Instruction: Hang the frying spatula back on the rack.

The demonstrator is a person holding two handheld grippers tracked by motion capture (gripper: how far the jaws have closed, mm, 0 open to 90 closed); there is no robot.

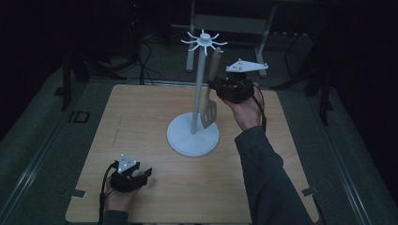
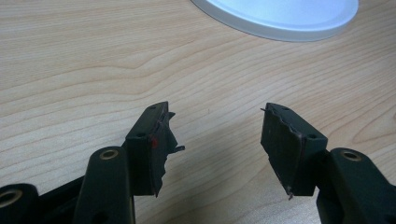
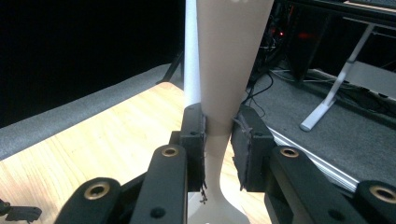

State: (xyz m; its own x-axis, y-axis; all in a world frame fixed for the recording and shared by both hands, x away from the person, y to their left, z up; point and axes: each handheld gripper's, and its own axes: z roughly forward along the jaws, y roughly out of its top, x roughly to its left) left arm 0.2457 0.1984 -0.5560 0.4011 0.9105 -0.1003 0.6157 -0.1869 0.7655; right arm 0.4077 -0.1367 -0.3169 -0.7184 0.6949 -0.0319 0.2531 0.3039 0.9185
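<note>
The right gripper [image 3: 218, 140] has its jaws clenched on the handle of a wooden spatula [image 3: 229, 60]. In the right gripper view the handle runs straight up between the two black jaws, pinched at its narrower part, widening above them and flaring out again just below them toward the blade. Each pad presses on one edge of the handle, so the flat face looks back along the jaws.

In the high view the spatula [image 1: 211, 93] stands almost upright, its long axis close to vertical with a slight lean, the handle end up beside the spoked crown of the white stand [image 1: 193, 138] and the slotted blade hanging down, above the stand's round base. The right gripper [image 1: 220, 86] grips it from the side at about mid-length, and the stand's pole rises just beyond the spatula on the far side of the jaws.

The left gripper [image 2: 215, 140] rests low over the tabletop [image 2: 93, 70], its jaws released and spread apart with bare wood between them; the rim of the stand's base lies well ahead of them. In the high view this left gripper [image 1: 136, 176] sits near the front edge, well apart from the spatula.
</note>
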